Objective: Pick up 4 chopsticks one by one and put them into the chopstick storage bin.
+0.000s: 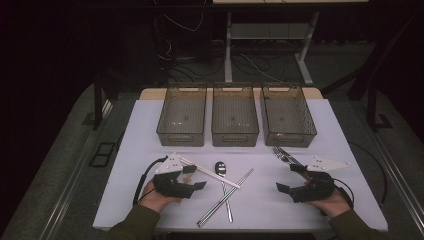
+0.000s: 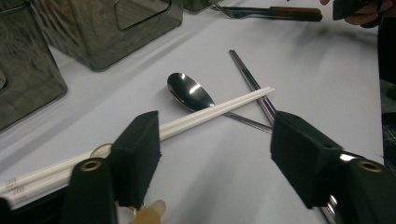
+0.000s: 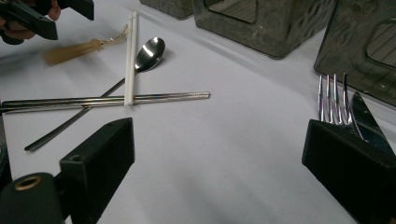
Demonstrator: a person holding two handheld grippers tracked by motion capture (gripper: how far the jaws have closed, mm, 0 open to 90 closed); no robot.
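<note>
A pair of white chopsticks [image 1: 207, 171] [image 2: 210, 112] [image 3: 131, 56] lies across a steel spoon [image 1: 220, 168] [image 2: 189, 93] [image 3: 152, 49] and a pair of metal chopsticks [image 1: 225, 199] [image 2: 252, 84] [image 3: 116, 100] on the white table [image 1: 265, 210]. A fork [image 1: 281, 153] [image 3: 331, 100] and a knife [image 3: 369, 121] lie side by side at the right. My left gripper [image 1: 196, 177] [image 2: 217, 149] is open just left of the white chopsticks, over a small tan-handled utensil [image 2: 149, 214] [image 3: 70, 50]. My right gripper [image 1: 287, 178] [image 3: 219, 154] is open beside the fork and knife, holding nothing.
Three smoky see-through bins [image 1: 181, 137] [image 1: 235, 138] [image 1: 289, 140] stand in a row at the back of the table. Bare tabletop lies between the two grippers. A dark floor with cables and desk legs lies beyond the table.
</note>
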